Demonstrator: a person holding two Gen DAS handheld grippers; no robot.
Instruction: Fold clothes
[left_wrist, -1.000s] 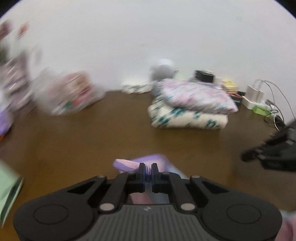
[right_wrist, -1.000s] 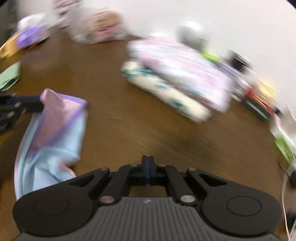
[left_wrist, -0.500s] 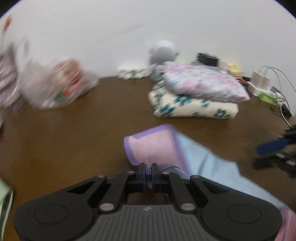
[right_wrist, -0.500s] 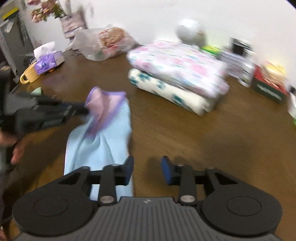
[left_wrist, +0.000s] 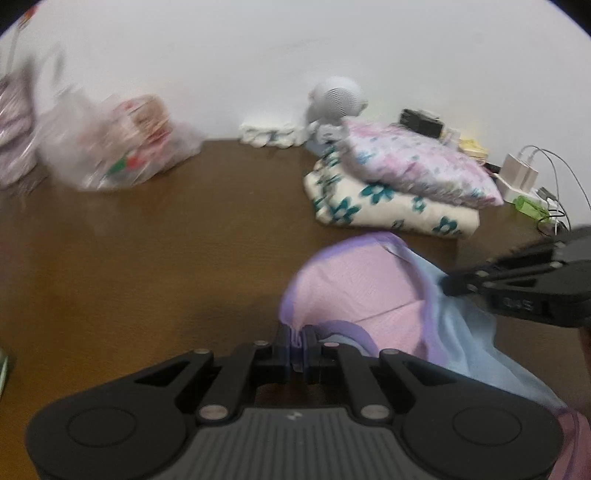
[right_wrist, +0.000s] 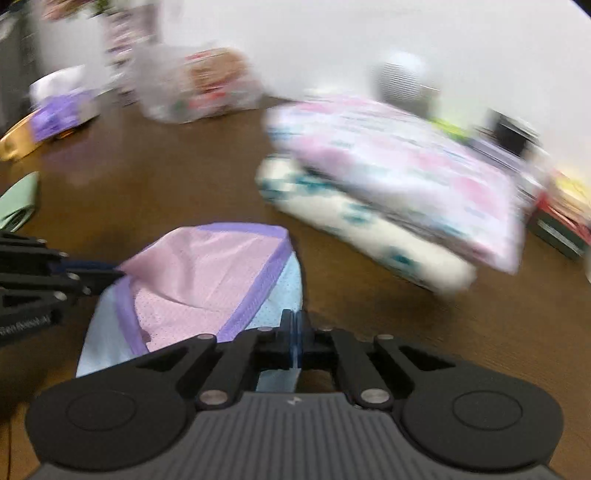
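Note:
A garment (left_wrist: 369, 288) in pink, purple trim and light blue lies on the brown table (left_wrist: 147, 258). My left gripper (left_wrist: 297, 338) is shut on its purple-trimmed edge. My right gripper (right_wrist: 294, 325) is shut on its light blue side; the garment (right_wrist: 207, 273) spreads out to the left of it. The right gripper shows at the right of the left wrist view (left_wrist: 517, 280), and the left gripper shows at the left of the right wrist view (right_wrist: 55, 277).
A stack of two folded floral cloths (left_wrist: 399, 192) lies behind the garment. A plastic bag (left_wrist: 122, 147), a white round fan (left_wrist: 336, 99), chargers with cables (left_wrist: 524, 173), a tissue pack (right_wrist: 62, 110) and a green item (right_wrist: 18, 199) ring the table.
My right gripper was open half a second ago and has now shut on the garment's blue side. The garment's pink end has spread out further from the left gripper.

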